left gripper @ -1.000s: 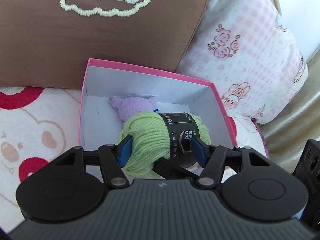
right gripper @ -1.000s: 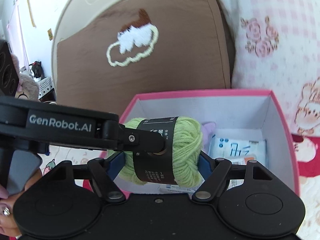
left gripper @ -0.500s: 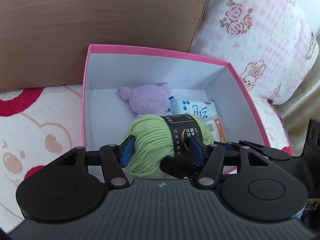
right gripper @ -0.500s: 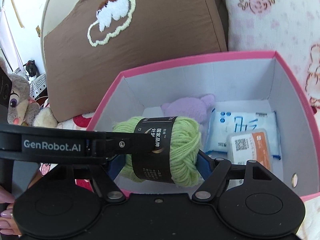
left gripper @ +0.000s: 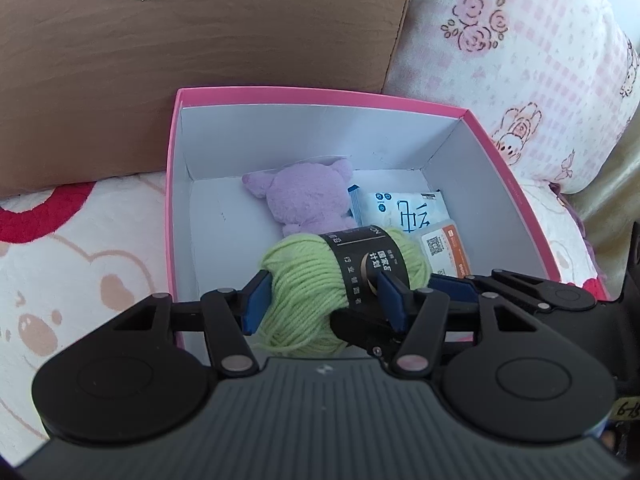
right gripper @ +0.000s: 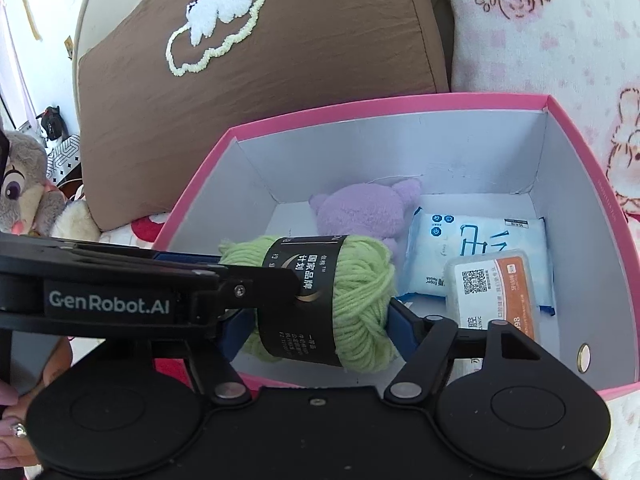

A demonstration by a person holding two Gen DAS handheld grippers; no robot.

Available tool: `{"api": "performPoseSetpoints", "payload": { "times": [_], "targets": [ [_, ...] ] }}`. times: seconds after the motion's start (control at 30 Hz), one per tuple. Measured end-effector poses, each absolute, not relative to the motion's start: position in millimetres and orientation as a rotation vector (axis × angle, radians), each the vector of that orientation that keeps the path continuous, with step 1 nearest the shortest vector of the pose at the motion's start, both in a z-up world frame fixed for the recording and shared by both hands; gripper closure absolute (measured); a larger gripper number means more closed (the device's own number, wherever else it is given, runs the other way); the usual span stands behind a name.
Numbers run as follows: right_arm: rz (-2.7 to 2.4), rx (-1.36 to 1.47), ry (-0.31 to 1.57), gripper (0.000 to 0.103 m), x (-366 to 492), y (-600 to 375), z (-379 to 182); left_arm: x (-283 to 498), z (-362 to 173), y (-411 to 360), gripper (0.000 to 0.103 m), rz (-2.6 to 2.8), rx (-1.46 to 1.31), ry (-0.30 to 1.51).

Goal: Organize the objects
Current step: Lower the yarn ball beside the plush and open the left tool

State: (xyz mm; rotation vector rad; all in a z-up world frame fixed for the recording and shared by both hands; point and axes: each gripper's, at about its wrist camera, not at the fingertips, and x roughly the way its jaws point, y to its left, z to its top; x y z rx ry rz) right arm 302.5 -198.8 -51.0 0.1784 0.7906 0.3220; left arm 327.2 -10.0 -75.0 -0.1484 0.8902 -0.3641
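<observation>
The green yarn ball (left gripper: 320,292) (right gripper: 352,300) with a black paper band hangs over the near part of the pink box (left gripper: 280,94) (right gripper: 360,106). Both grippers grasp it: the left gripper (left gripper: 322,300) presses its blue pads on the two sides, and the right gripper (right gripper: 320,324) clamps it too. In the box lie a purple plush toy (left gripper: 308,200) (right gripper: 360,208), a white wipes pack (left gripper: 404,210) (right gripper: 480,240) and a small orange-white case (left gripper: 444,252) (right gripper: 492,284) on the pack. Behind the box stand a brown pillow (left gripper: 200,40) and a pink pillow (left gripper: 520,60).
</observation>
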Motion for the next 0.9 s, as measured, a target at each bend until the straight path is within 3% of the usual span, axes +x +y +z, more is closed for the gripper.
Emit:
{"api": "performPoseSetpoints", "payload": {
  "times": [0.47,0.9],
  "targets": [
    [0.362,0.138,0.781,0.032,300,-183,-55,326,-74,-6,0.046,-0.292,-0.076,0.911],
    [0.371,0.149,0.789,0.028,294,-191,-42,320,-64,0,0.047,-0.245,-0.078,0.875]
  ]
}}
